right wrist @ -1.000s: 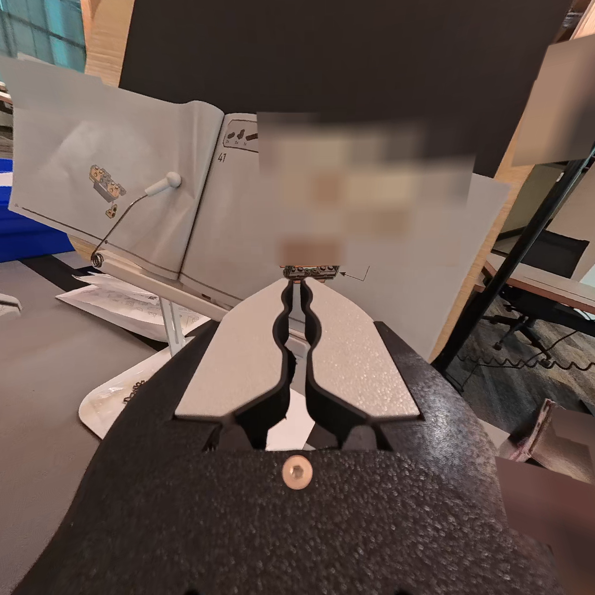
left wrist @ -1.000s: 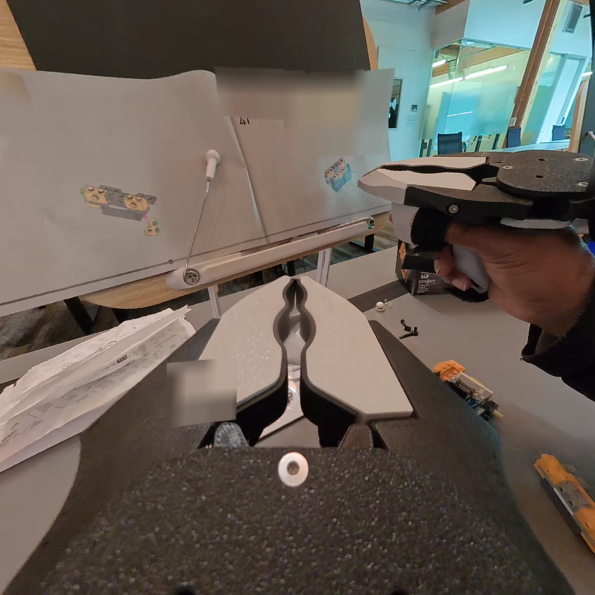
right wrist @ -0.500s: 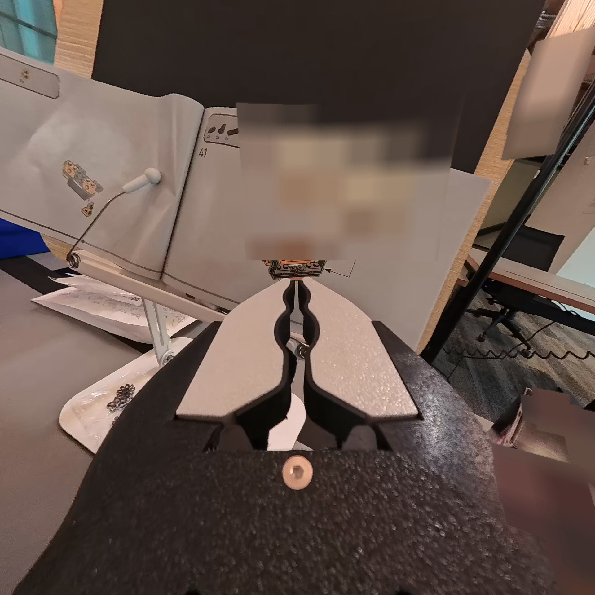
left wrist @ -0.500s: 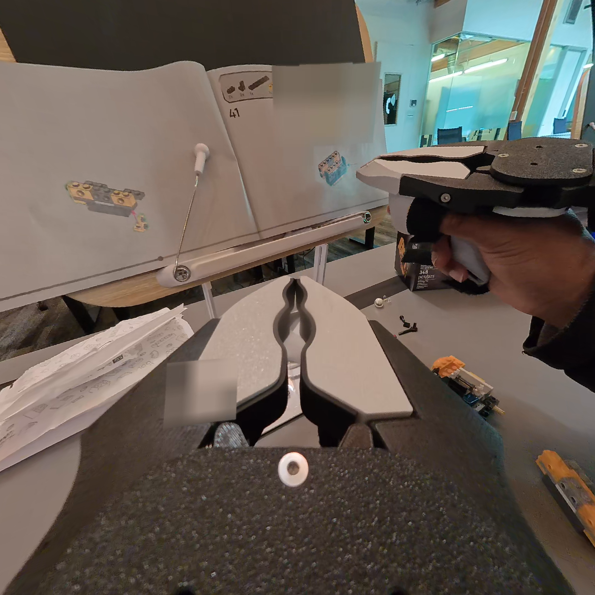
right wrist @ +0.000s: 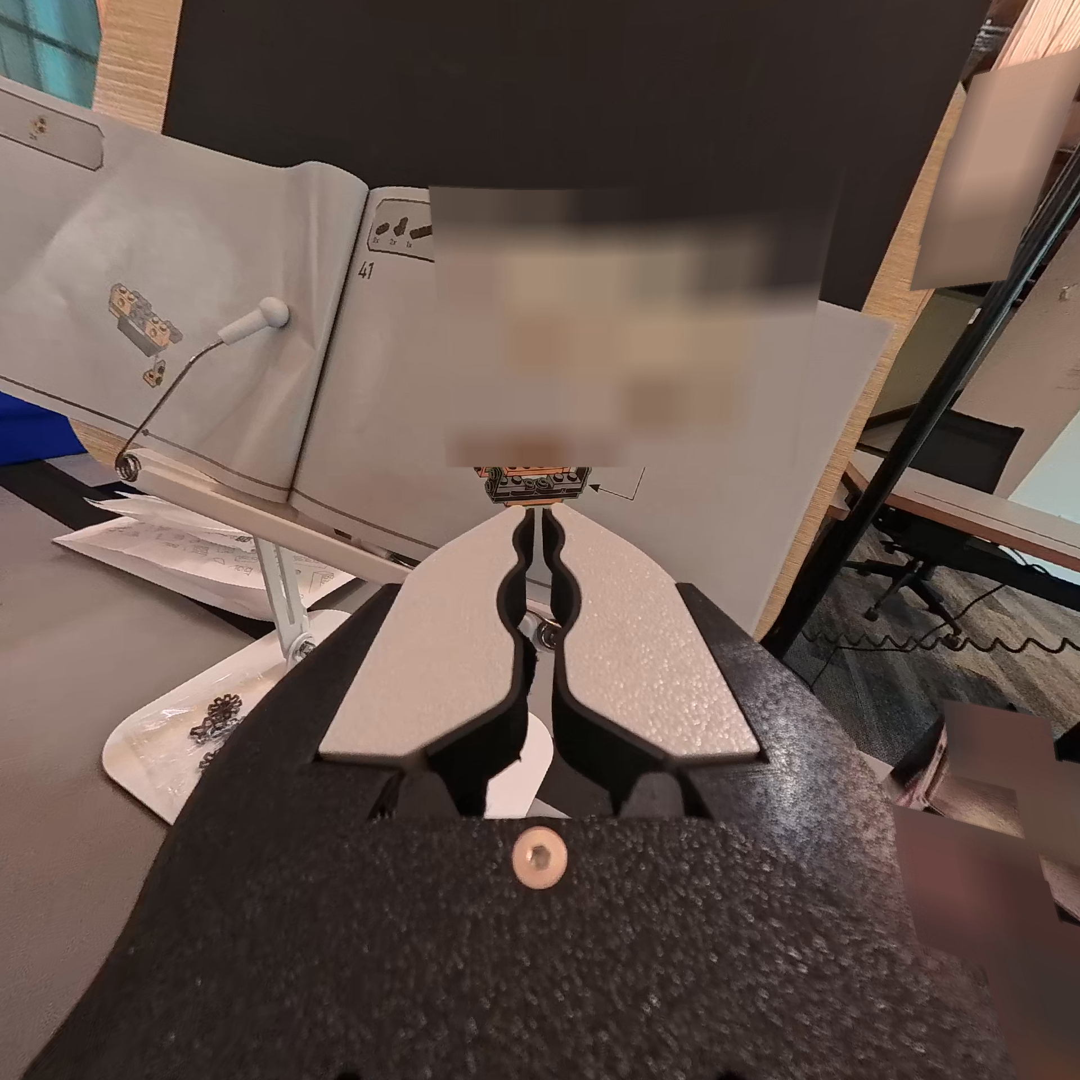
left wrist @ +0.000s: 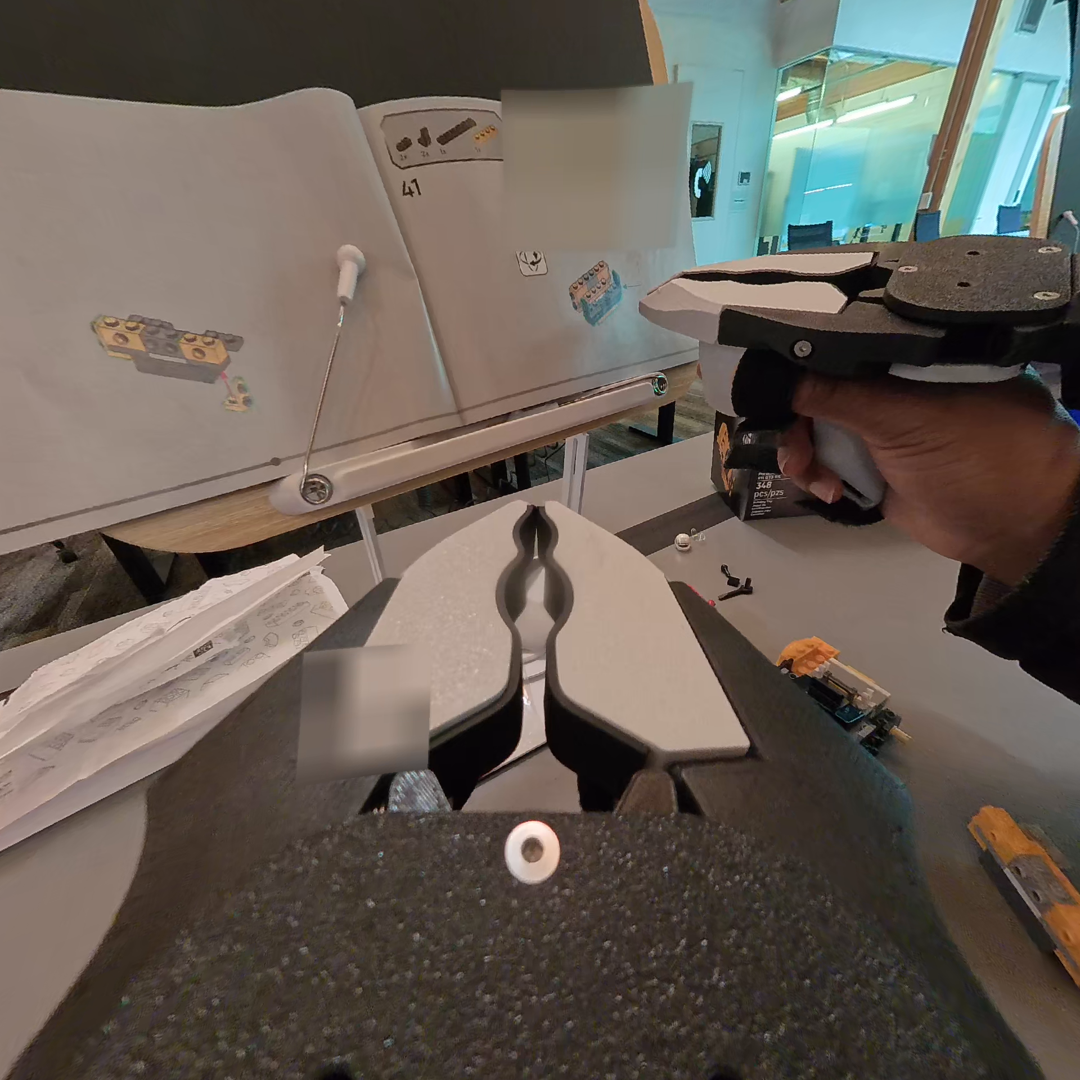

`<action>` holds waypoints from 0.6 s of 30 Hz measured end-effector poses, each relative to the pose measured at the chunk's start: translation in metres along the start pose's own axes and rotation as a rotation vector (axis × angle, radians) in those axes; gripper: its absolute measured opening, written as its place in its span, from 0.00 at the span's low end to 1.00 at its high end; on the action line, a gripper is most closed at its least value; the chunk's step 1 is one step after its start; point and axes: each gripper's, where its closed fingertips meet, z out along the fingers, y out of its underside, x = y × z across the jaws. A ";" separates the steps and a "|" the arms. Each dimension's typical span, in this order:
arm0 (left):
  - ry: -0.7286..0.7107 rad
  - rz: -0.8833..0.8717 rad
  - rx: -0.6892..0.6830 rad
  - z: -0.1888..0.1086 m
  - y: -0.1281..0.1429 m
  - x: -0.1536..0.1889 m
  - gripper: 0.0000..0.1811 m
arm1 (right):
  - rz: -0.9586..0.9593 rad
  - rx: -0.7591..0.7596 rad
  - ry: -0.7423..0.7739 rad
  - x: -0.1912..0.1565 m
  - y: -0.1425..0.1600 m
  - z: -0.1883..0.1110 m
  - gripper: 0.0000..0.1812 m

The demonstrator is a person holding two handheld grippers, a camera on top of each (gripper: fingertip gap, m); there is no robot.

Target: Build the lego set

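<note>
Both your grippers, left (left wrist: pixel 535 514) and right (right wrist: pixel 539 514), are clenched empty; pinch the light, fragile lego assembly (left wrist: pixel 841 692) by its stiff sides.

A large dark panel (right wrist: pixel 555 105) fills the upper background, with pale wood-grain wall (right wrist: pixel 131 70) showing beside it. In the left wrist view, glass partitions (left wrist: pixel 865 146) with long ceiling lights (left wrist: pixel 841 111) stand at the far right, dark office chairs (left wrist: pixel 809 234) before them, and a wooden beam (left wrist: pixel 958 99) leans across the glass. In the right wrist view a black pole (right wrist: pixel 911 421) slants up from a grey patterned carpet (right wrist: pixel 911 619), where a coiled cable (right wrist: pixel 911 643) lies, and a wheeled chair (right wrist: pixel 917 561) sits under a wood-edged desk (right wrist: pixel 964 514); the grey tabletop (right wrist: pixel 58 672) spreads at lower left.
</note>
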 end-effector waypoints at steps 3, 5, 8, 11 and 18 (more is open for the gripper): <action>-0.007 0.003 0.005 0.000 -0.001 -0.001 0.00 | -0.001 0.001 0.001 0.000 0.000 0.000 0.01; -0.018 0.007 0.014 -0.001 -0.002 -0.002 0.00 | -0.001 0.003 0.000 0.000 -0.001 0.000 0.01; -0.031 0.007 0.022 -0.002 -0.004 -0.005 0.00 | -0.003 0.004 0.001 -0.001 -0.001 0.000 0.01; -0.039 0.002 0.025 -0.003 -0.004 -0.006 0.00 | -0.003 0.005 -0.001 -0.001 -0.001 0.000 0.01; -0.049 -0.002 0.025 -0.003 -0.003 -0.008 0.00 | -0.003 0.006 -0.004 -0.003 -0.002 0.001 0.00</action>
